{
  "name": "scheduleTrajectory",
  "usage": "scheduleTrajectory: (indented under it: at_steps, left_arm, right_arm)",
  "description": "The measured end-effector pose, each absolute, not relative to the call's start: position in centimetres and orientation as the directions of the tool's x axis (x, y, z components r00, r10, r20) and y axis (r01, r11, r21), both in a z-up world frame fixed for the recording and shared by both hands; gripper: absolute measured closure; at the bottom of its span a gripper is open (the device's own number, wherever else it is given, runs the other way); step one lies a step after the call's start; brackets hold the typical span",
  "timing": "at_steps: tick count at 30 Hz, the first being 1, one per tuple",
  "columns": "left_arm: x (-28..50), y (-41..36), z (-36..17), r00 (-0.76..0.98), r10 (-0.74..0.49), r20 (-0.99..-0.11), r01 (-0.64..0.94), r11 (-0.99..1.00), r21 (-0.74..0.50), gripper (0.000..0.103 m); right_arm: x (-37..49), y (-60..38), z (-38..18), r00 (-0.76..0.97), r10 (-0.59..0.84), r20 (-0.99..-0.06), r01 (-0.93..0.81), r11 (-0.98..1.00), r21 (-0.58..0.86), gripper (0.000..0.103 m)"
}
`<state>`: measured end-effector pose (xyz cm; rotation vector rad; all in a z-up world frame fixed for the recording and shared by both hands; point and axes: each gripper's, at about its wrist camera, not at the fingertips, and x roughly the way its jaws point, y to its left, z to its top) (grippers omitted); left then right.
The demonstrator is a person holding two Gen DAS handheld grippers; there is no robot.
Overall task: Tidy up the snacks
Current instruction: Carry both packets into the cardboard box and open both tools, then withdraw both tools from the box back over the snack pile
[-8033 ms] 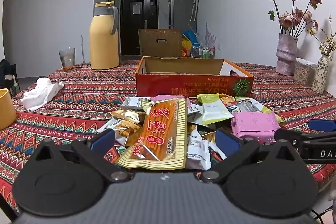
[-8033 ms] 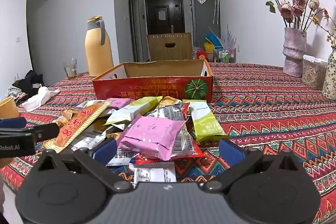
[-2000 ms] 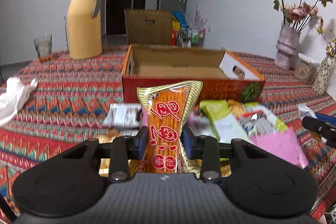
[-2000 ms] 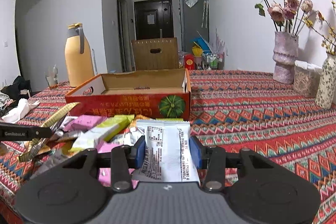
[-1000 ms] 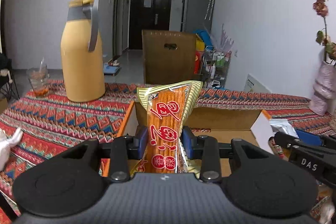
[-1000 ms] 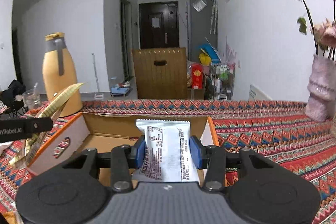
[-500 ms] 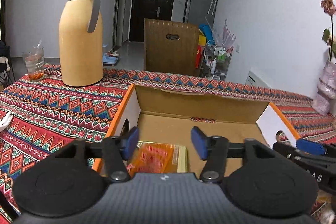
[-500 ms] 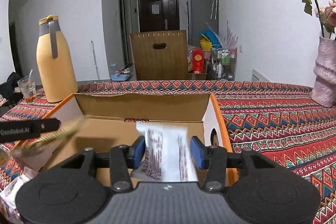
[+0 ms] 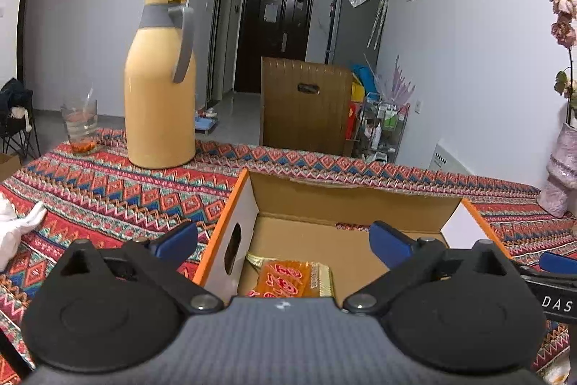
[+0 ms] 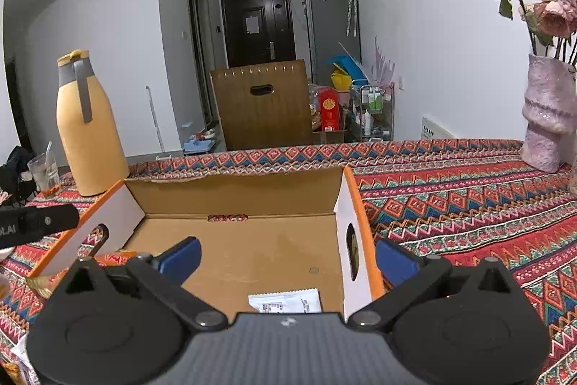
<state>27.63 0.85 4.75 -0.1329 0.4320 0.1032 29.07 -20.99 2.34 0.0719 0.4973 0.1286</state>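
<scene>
An open cardboard box (image 9: 230, 204) with orange edges stands on the patterned tablecloth, right below both grippers. My left gripper (image 9: 285, 242) hovers over the box's left end, its jaws opening wide with nothing between them. Under it an orange-and-gold snack pack (image 9: 288, 280) lies flat on the box floor. My right gripper (image 10: 288, 257) hangs over the same box (image 10: 234, 193), jaws also opening and empty. A white printed packet (image 10: 285, 302) lies loose on the box floor just below it. Each gripper shows at the edge of the other's view.
A tall yellow thermos jug (image 9: 160, 96) and a glass (image 9: 79, 125) stand beyond the box on the left. A white cloth (image 9: 14, 226) lies at the far left. A pink vase with dried roses (image 10: 548, 125) stands at the right; a brown chair back (image 9: 304, 103) rises behind the table.
Both grippers went from shut to wide open. The orange pack dropped from the left jaws and the white packet from the right jaws onto the box floor.
</scene>
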Motion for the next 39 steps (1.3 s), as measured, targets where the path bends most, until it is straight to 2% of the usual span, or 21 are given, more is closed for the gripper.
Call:
scheduleTrajectory:
  at_steps: [11,19,39]
  left_arm:
    - [23.8,0.4,8.2,0.933,0.101,-0.345,-0.14,0.986,-0.09,0.0]
    - [20.0,0.4,8.9,0.937,0.091,-0.337,-0.125,0.989,-0.081,0.0]
    - [11.3,3.4,4.4,0.915,0.057,-0.401,-0.093,0.993,-0.071,0.0]
  right_arm:
    - [26.0,-21.0,6.1,0.917,0.12,-0.379,-0.108,0.993,0.053,0.0]
    - [22.2,-21.0,8.1,0.934,0.123,-0.335,-0.112,0.992,0.052,0.0]
    - [11.2,-21.2,4.8,0.912,0.148,-0.383,-0.14,0.989,0.049,0.0]
